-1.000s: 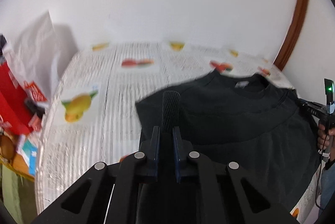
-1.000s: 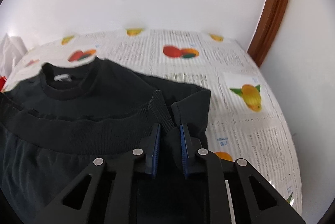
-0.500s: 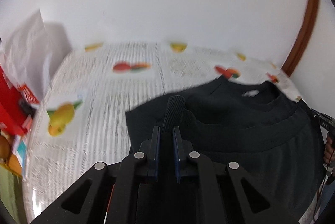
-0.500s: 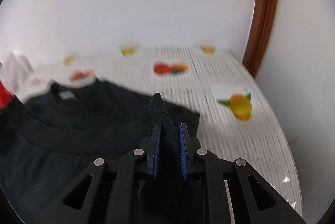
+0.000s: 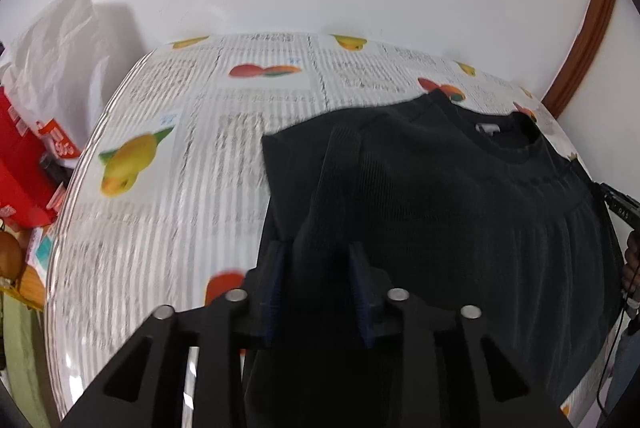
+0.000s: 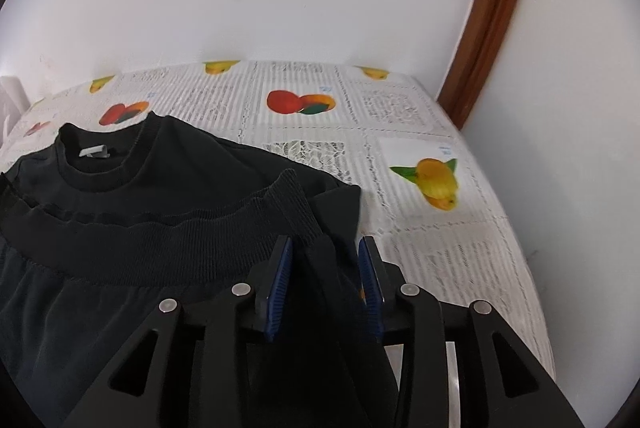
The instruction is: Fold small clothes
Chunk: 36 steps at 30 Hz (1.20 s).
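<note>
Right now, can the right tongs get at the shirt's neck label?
Probably yes. The neck label lies exposed inside the collar of the black shirt, nothing over it. But the right tongs, jaws just opening, have the ribbed hem between them and must clear it first.

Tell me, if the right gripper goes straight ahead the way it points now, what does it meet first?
The right gripper, its jaws just opened, would most likely meet the ribbed hem of the black sweatshirt lying between them, then the fruit-print tablecloth.

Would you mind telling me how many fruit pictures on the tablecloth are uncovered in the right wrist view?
6: the yellow fruit at right, the red pair mid-cloth, another red pair by the collar, and three yellow ones along the far edge. The black garment may hide more.
</note>
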Tool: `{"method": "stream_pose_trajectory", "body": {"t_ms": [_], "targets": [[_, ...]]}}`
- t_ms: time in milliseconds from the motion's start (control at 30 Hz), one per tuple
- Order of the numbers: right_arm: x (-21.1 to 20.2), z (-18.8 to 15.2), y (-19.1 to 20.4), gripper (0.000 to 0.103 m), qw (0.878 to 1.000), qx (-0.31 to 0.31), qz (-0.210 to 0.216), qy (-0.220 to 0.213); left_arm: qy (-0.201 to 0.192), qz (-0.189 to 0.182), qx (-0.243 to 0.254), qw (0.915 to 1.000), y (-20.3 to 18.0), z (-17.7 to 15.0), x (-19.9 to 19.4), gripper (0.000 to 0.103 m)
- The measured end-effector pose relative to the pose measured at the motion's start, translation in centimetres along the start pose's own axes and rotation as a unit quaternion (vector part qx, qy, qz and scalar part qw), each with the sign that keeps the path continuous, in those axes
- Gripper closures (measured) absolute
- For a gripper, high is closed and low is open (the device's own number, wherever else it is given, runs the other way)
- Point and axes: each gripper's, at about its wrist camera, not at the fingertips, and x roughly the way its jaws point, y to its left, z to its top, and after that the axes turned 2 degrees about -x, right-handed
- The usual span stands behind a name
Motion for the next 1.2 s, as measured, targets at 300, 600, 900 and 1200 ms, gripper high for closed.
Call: {"method": "stream_pose_trajectory", "body": {"t_ms": [300, 600, 900, 1200], "targets": [[-3.3, -8.1, -2.6, 0.059, 0.999, 0.031, -0.020, 0.031, 0.006, 0.002, -0.008, 0.9999, 2.3, -5.1, -3.9, 0.066], [-9.4, -9.2, -2.8, 0.057, 0.997, 0.071, -0.006, -0.003, 0.006, 0.002, -0.003, 1.0000, 3.1, -10.4, -8.1, 0.061], [-12.9, -9.4, 4.5, 0.050, 0.998, 0.010, 0.050, -0.035, 0.005, 0.005, -0.011, 0.9999, 3.3, -13.1, -11.7, 0.060], [-12.3, -12.1, 9.8, 0.049, 0.998, -0.046, 0.045, -0.015, 0.006, -0.006, -0.018, 0.9998, 3.1, -14.7, -13.2, 0.057]]}}
